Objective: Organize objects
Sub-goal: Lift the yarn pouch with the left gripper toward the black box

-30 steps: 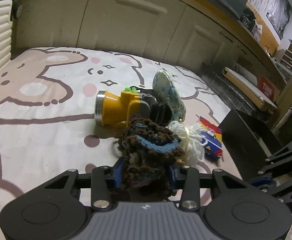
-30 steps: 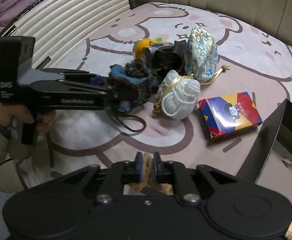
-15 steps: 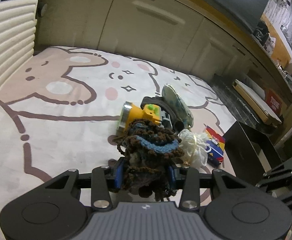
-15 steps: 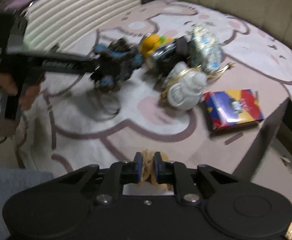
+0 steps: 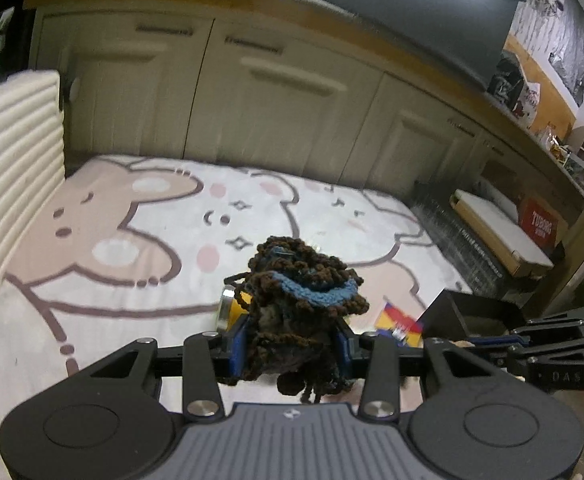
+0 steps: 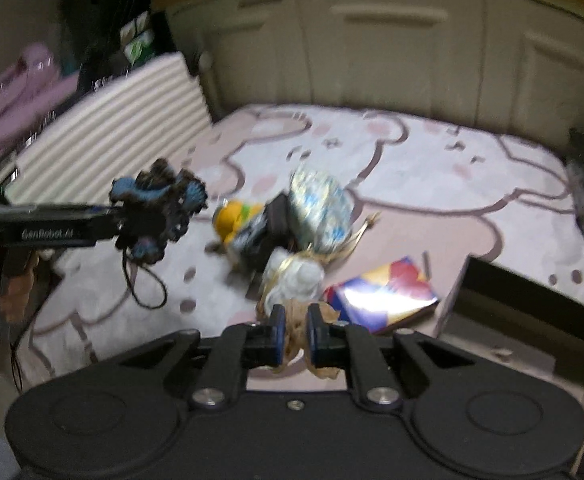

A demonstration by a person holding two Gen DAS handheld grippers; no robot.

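Note:
My left gripper (image 5: 291, 350) is shut on a brown and blue crochet pouch (image 5: 300, 288) and holds it in the air above the bed; it also shows in the right wrist view (image 6: 155, 212), its cord hanging down. My right gripper (image 6: 293, 334) is shut on a small tan crumpled item (image 6: 294, 320). On the bed lie a yellow headlamp (image 6: 235, 216), a blue-white patterned pouch (image 6: 322, 208), a white yarn ball (image 6: 294, 280) and a colourful box (image 6: 382, 294).
A black open bin (image 6: 532, 304) stands at the bed's right edge; it also shows in the left wrist view (image 5: 468, 312). A ribbed cream headboard (image 5: 7, 152) is on the left. Cream cupboards (image 5: 251, 92) stand behind the bed.
Both grippers have risen and tilted up with their loads. The crochet pouch has been lifted off the bed, well above the headlamp.

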